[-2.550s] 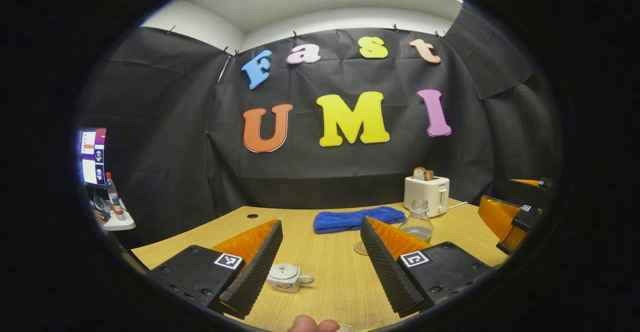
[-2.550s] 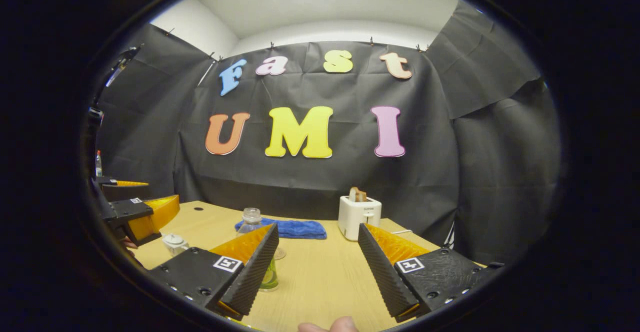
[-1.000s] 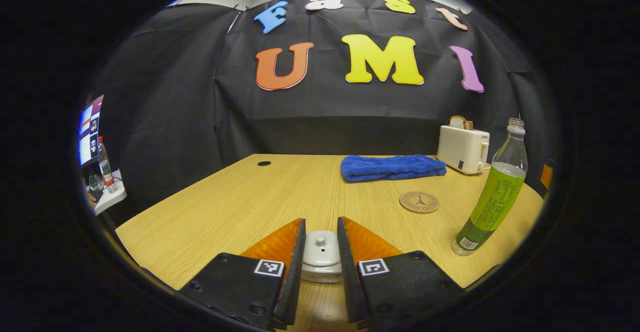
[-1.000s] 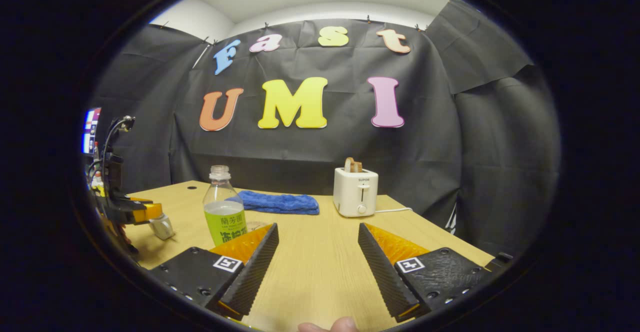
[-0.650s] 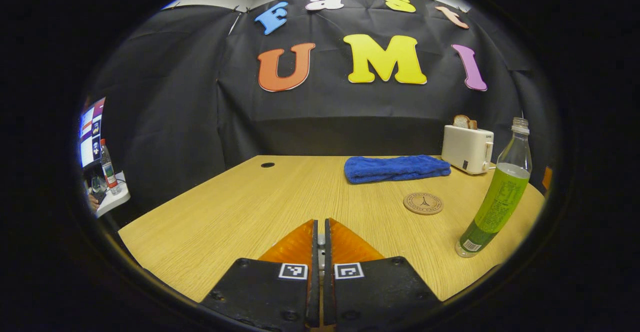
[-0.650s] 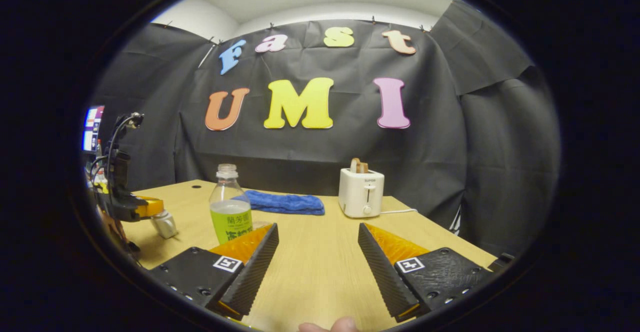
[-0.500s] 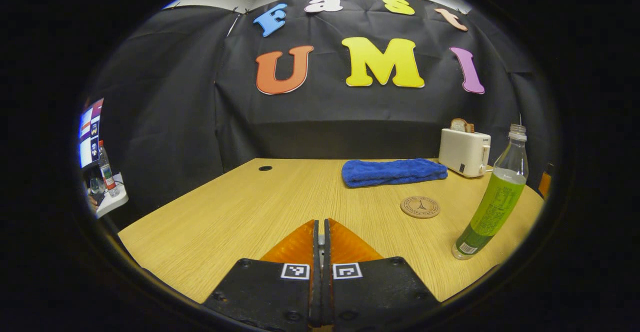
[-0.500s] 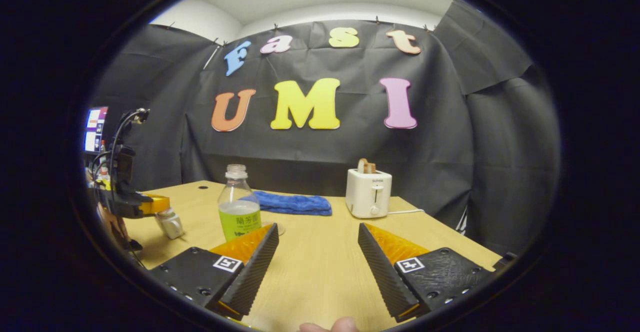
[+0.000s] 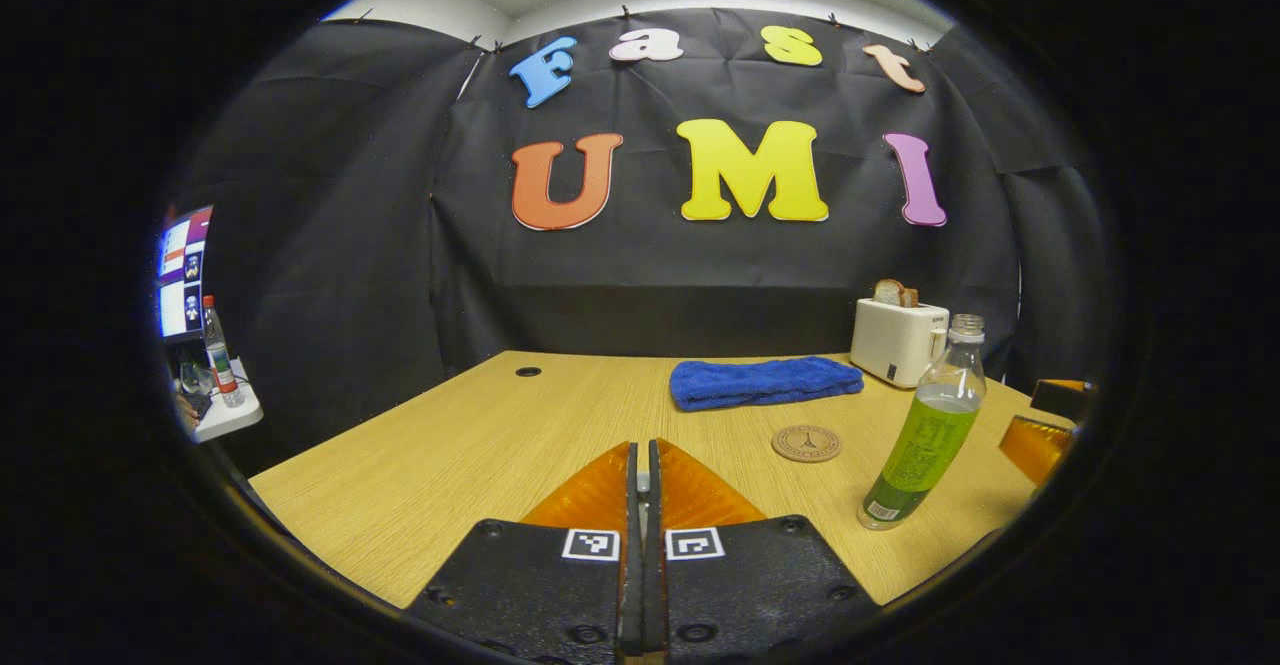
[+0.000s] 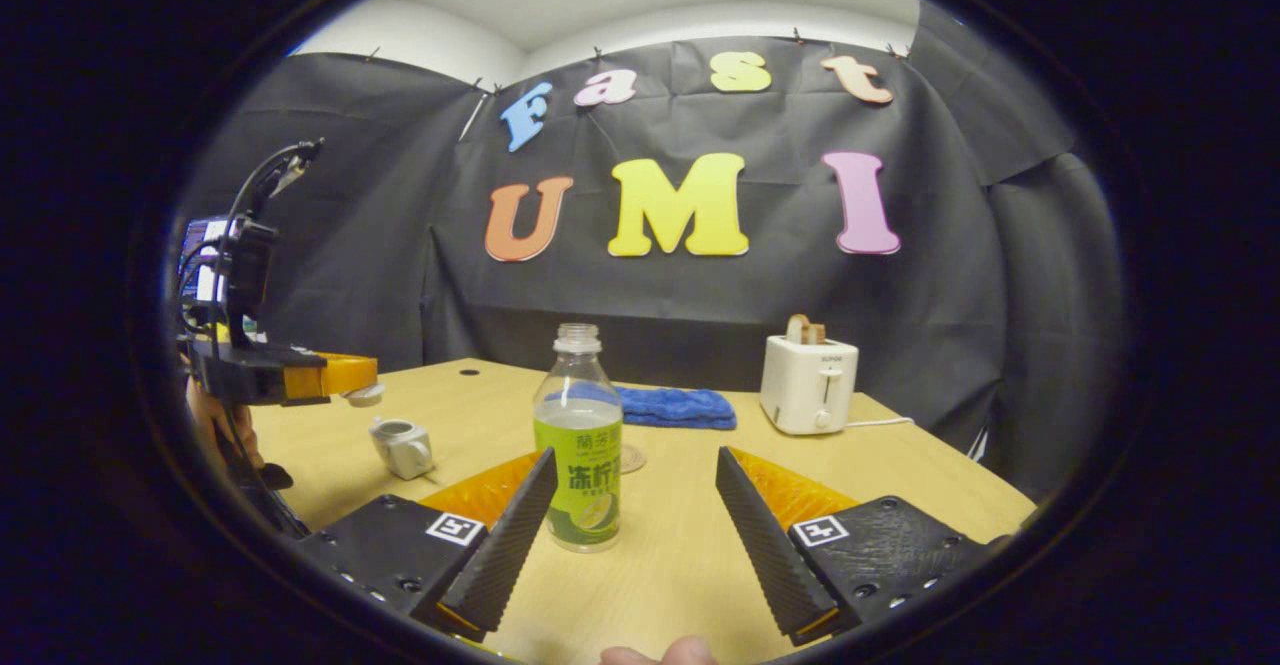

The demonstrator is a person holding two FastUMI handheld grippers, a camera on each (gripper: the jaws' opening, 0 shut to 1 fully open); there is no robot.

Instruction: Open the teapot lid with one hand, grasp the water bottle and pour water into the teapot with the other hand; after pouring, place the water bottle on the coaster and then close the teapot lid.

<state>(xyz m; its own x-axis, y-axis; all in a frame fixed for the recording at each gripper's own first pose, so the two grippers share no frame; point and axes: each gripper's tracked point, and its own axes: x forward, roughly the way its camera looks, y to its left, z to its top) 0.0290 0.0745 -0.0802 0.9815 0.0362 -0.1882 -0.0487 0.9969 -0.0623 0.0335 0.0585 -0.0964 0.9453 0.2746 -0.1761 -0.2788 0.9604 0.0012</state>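
Left gripper (image 10: pixel 345 373): fingers closed on the teapot lid (image 10: pixel 362 394), raised clear above the open teapot (image 10: pixel 402 447) at 9 o'clock in the right gripper view.

Right gripper (image 10: pixel 632 520): fingers wide apart, nothing between them.

Water bottle (image 10: pixel 583 441): upright on the counter (image 10: pixel 900 480), uncapped, just ahead of the right fingers toward 11 o'clock.

Coaster (image 9: pixel 806 442): flat on the counter at 11 o'clock of the bottle in the left gripper view, unoccupied.

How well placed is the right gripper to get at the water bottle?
Probably well: the right gripper is open, the water bottle stands upright just ahead between its jaws, nothing between.
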